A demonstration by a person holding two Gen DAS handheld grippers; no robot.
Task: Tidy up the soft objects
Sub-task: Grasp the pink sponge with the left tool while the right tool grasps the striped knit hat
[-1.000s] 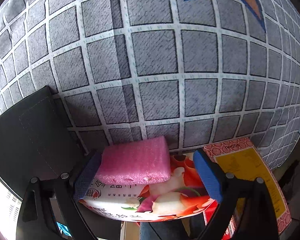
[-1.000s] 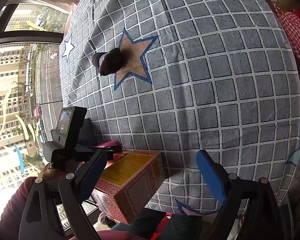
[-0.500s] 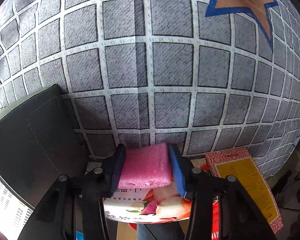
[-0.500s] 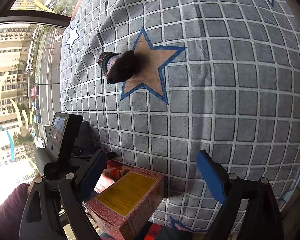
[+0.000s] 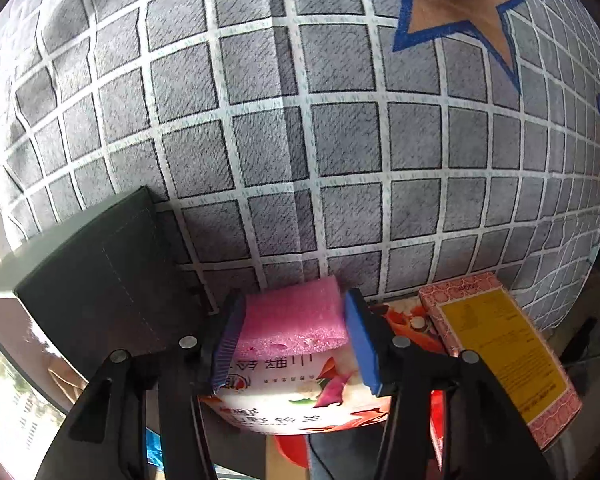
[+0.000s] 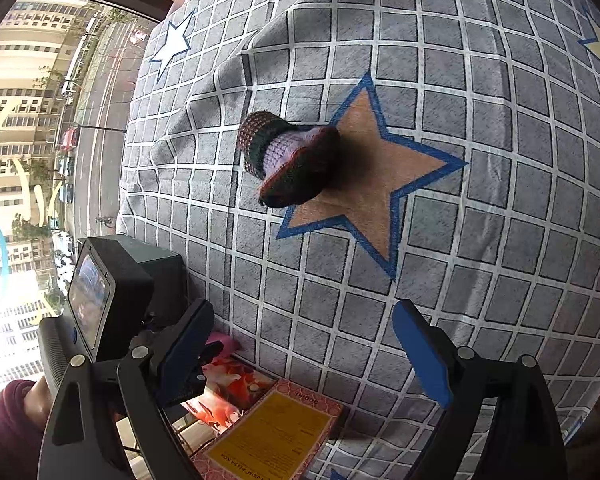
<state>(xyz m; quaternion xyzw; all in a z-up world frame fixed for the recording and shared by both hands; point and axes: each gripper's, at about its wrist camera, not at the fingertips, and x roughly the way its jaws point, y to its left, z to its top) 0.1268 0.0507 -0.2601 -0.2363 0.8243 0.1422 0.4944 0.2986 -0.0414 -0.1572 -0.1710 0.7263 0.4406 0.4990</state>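
While left claw (image 5: 294, 336) clamps pink foam (image 5: 296, 316) between blue pads, I read step as pickup of first soft item; foam sits atop floral box (image 5: 284, 392) at bed edge, beside yellow-label box (image 5: 500, 352); right claw (image 6: 300, 352) gapes wide, empty, aimed over checked bedspread (image 6: 480, 280); next, I judge: lift foam clear, carry toward bed, gentle squeeze as foam dents; right view alone shows knit sock (image 6: 288, 160) lying on orange star, plus window; left view alone shows grip itself.
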